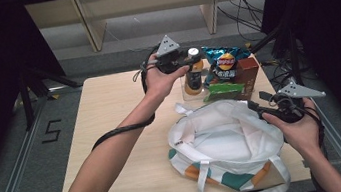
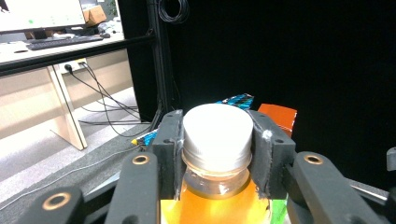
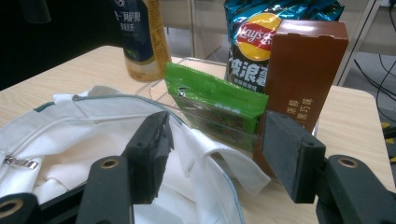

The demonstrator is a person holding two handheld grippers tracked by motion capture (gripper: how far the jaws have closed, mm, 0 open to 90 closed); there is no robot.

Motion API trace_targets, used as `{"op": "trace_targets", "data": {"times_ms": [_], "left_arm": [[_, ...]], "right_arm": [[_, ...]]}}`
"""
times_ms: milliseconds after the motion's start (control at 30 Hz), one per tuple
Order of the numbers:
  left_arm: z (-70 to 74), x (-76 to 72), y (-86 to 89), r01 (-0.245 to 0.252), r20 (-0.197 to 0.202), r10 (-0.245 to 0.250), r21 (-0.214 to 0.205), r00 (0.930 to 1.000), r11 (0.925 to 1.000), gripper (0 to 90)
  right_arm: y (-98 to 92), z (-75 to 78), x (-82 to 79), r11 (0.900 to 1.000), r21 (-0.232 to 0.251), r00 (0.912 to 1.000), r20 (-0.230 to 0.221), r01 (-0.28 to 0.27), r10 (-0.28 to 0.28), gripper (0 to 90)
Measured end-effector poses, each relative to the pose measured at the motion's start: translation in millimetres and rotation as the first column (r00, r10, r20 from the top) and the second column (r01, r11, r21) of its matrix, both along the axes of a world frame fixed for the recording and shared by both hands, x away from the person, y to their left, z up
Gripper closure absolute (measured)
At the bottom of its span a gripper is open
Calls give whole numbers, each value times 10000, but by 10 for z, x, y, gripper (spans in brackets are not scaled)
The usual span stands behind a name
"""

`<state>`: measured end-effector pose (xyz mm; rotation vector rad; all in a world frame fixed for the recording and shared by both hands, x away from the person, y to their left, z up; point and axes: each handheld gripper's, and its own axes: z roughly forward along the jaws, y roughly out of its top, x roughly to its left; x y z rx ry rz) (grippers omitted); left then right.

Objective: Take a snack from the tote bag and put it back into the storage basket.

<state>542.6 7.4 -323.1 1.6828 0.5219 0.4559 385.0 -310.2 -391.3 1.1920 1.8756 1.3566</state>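
A bottle of orange drink [image 1: 194, 78] with a white cap [image 2: 215, 130] stands at the table's far side. My left gripper [image 1: 185, 62] is shut on it just at the cap, and in the left gripper view [image 2: 215, 151] both pads press the cap's sides. A white tote bag [image 1: 225, 139] with green and orange patches lies open at the near right. My right gripper [image 1: 256, 105] hovers at the bag's right rim. In the right gripper view [image 3: 212, 149] its jaws stand wide apart above the white fabric [image 3: 84, 135], gripping nothing.
Right of the bottle stand a blue chips bag [image 1: 224, 61], a brown carton [image 1: 249, 75] and a green packet [image 1: 222, 90], set in a clear holder [image 3: 187, 100]. The wooden table [image 1: 107, 130] has bare room on its left half. Cables lie on the floor beyond.
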Motion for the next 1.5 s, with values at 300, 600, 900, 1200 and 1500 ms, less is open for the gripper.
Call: {"op": "trace_targets", "data": {"times_ms": [300, 600, 900, 1200, 1500], "left_arm": [[-22, 24, -25, -15, -36, 15, 19, 10000, 10000, 588], [-80, 66, -34, -53, -102, 55, 126, 9999, 9999, 588], [-152, 124, -25, -189, -250, 196, 284, 9995, 9994, 588], [-210, 174, -10, -262, -380, 278, 415, 9989, 9988, 588], [-257, 192, -10, -248, -439, 271, 515, 9987, 9984, 587]], "right_arm": [[-12, 17, -11, 9999, 4, 9997, -241, -103, 103, 426], [-9, -4, -1, 10000, -32, 10000, 10, 25, -25, 426], [-16, -1, -2, 10000, -76, 10000, -18, -9, 9, 426], [-39, -1, 8, 9994, -276, 9998, 3, -199, 199, 426], [-32, 7, -1, 9997, -161, 9998, -105, -158, 156, 426]]}}
